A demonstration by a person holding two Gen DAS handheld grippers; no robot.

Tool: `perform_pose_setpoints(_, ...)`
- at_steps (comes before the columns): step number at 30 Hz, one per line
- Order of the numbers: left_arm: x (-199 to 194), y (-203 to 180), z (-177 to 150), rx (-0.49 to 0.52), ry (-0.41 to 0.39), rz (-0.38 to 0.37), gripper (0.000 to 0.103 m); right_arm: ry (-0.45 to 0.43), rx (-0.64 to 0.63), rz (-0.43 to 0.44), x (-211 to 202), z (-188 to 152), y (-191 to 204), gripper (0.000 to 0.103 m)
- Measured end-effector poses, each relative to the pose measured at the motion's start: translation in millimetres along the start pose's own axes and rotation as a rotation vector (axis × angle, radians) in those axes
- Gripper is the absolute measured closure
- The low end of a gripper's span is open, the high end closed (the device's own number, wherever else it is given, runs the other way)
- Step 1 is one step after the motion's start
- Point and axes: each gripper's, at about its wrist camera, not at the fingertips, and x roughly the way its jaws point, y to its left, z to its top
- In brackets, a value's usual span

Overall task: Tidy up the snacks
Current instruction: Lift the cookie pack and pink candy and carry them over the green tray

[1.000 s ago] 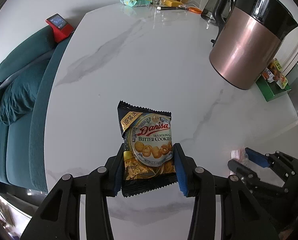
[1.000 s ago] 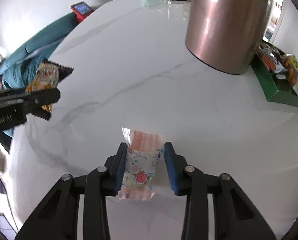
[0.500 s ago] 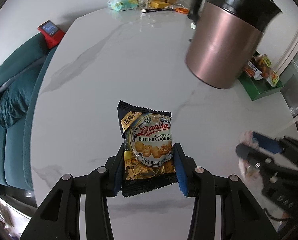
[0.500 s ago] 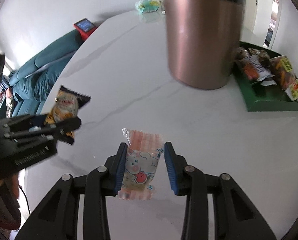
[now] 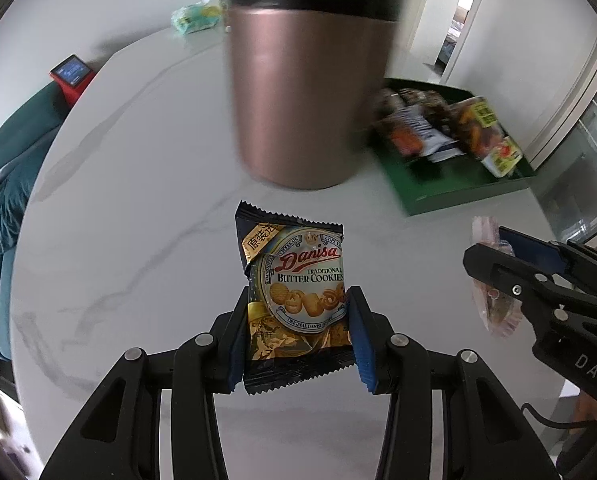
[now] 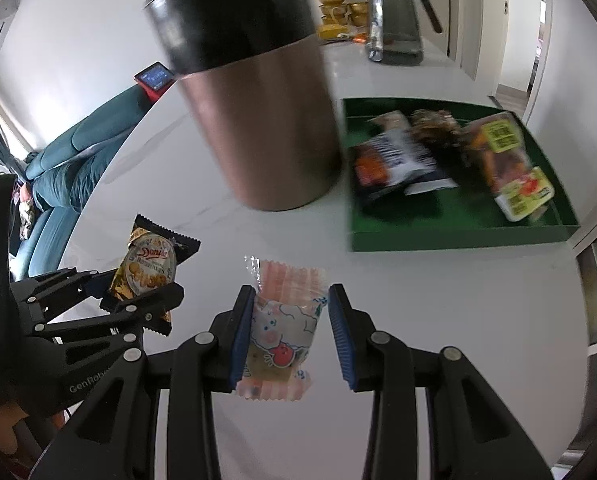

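My left gripper (image 5: 298, 300) is shut on a dark Danisa butter cookies packet (image 5: 298, 276), held above the white marble table (image 5: 138, 220). In the right wrist view the same gripper (image 6: 138, 292) and cookies packet (image 6: 150, 268) show at the left. My right gripper (image 6: 290, 296) is shut on a pink candy packet (image 6: 282, 328) with a cartoon print. From the left wrist view that gripper (image 5: 486, 248) appears at the right edge with the pink packet (image 5: 494, 304). A green tray (image 6: 438, 240) with several snack packets lies ahead to the right, its near rim (image 5: 458, 200) blurred.
A tall copper canister with a black lid (image 5: 298, 100) (image 6: 258, 120) stands on the table just ahead, left of the tray. A glass kettle (image 6: 394, 20) and gold bowls (image 6: 334, 4) sit at the far end. A teal sofa (image 5: 2, 184) and red device (image 5: 72, 74) are left.
Both grippers have moved across the table with their packets, closer to the copper canister and the green tray. The tray now fills more of both views.
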Motion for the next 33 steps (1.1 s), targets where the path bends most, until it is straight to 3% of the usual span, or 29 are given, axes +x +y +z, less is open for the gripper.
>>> perform_pose_setpoints(10,20.0,-106.8,41.5,0.029,-0.036,-0.065,0.064,-0.042,0.015,-0.048,-40.5,25.8,-115.0,0.097)
perform_pose_setpoints(14,29.2,-138.7,72.3,0.028,-0.068,-0.051,0.064,-0.066,0.028,-0.076,-45.7,45.4,-151.8,0.097)
perform_pose_setpoints(22,64.7,-172.4,127.1,0.007,-0.065,-0.019,0.064,-0.061,0.033,-0.128,-28.1,101.5,-212.9,0.097)
perform_pose_setpoints(33,117.5,-170.1,153.4,-0.034,-0.004,0.023,0.064,0.032,0.035,-0.094,35.0,137.0,-251.8,0.097)
